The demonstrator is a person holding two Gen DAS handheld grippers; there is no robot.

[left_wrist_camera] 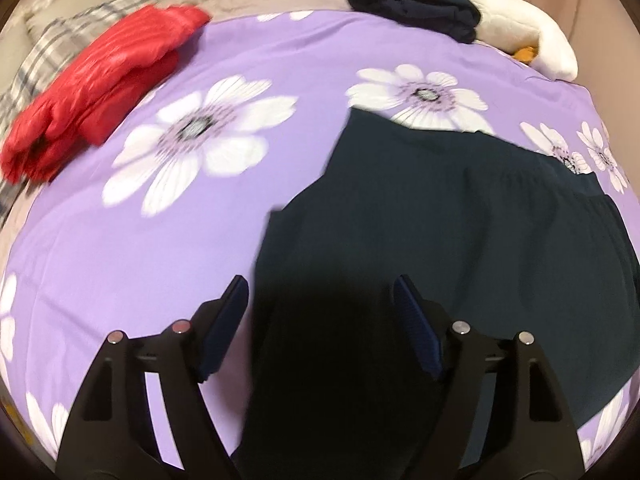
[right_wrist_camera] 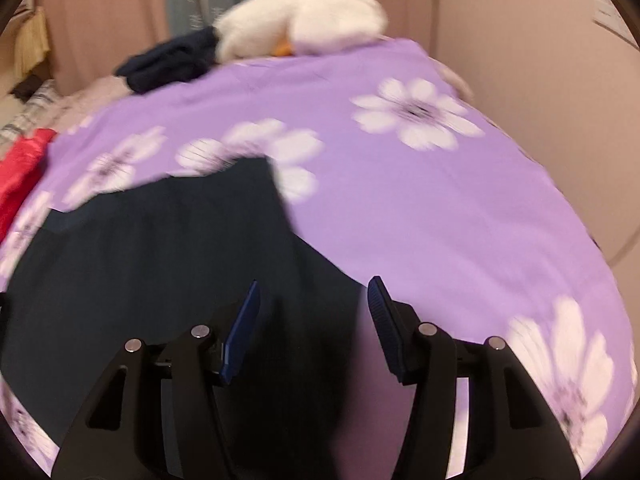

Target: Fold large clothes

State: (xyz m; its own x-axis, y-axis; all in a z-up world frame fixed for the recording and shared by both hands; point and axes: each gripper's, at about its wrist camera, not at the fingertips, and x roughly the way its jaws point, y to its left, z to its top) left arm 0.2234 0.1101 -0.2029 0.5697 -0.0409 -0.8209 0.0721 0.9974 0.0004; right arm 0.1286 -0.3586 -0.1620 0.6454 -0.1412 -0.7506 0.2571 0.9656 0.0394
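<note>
Dark garment [left_wrist_camera: 460,220] lies at twelve o'clock between both grippers' [left_wrist_camera: 320,320] [right_wrist_camera: 314,320] wide, empty jaws; pinching one layer could skew the fold.

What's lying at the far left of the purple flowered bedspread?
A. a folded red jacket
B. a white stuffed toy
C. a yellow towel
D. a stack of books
A: the left view shows a folded red jacket at the left edge of the purple bedspread; the white stuffed toy lies far right.
</note>
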